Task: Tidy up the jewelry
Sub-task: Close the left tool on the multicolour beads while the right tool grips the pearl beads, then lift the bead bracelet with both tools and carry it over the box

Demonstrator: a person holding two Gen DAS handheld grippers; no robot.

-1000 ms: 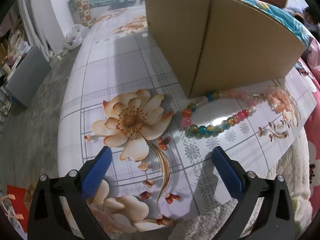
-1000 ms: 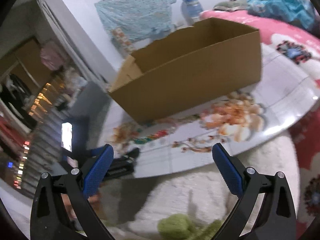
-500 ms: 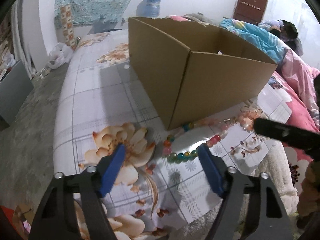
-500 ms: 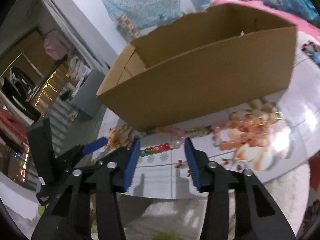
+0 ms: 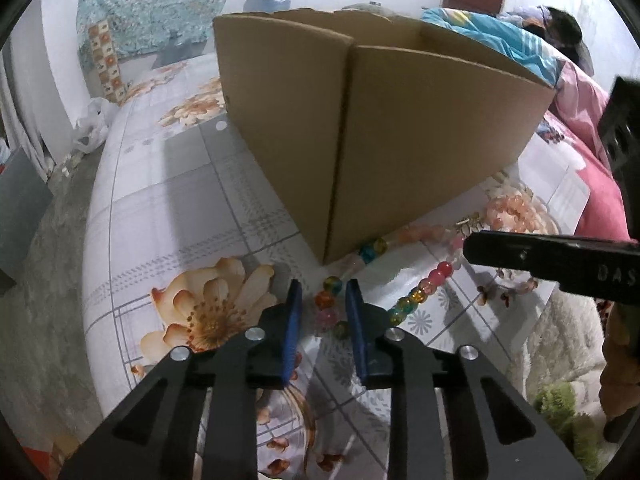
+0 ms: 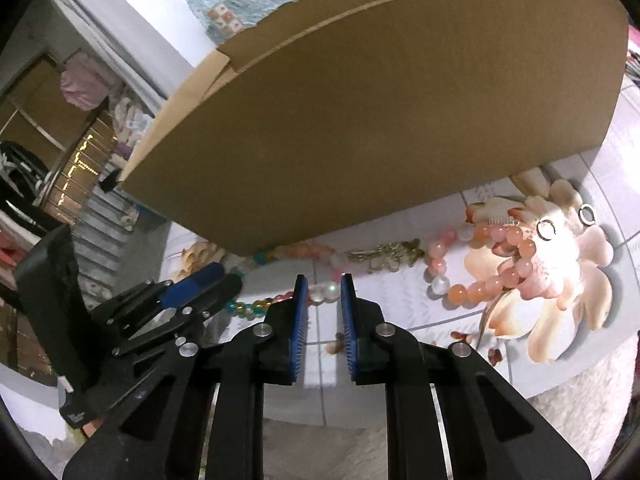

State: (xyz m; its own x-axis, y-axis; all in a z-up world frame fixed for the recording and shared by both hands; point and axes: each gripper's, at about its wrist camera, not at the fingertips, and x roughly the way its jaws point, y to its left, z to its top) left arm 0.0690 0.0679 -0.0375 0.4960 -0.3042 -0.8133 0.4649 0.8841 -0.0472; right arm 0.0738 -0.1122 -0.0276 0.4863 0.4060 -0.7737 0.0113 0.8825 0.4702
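A colourful bead necklace [image 5: 416,294] lies on the flowered table in front of an open cardboard box [image 5: 400,120]. My left gripper [image 5: 322,300] is narrowed around the necklace's left end; beads sit between the blue pads. My right gripper [image 6: 323,292] is narrowed around white beads of the same necklace [image 6: 324,293]. A peach bead bracelet [image 6: 500,264], a gold brooch [image 6: 384,256] and two silver rings [image 6: 546,228] lie to the right. The box [image 6: 380,120] looms just behind.
The table edge [image 6: 440,396] is close in front, with a white fluffy rug [image 6: 580,400] below. A pink bed [image 5: 592,184] is at the right. The left gripper also shows in the right wrist view [image 6: 192,284].
Both grippers moved in toward the necklace and lowered to the table. Both jaws narrowed from wide open to a small gap around the beads.
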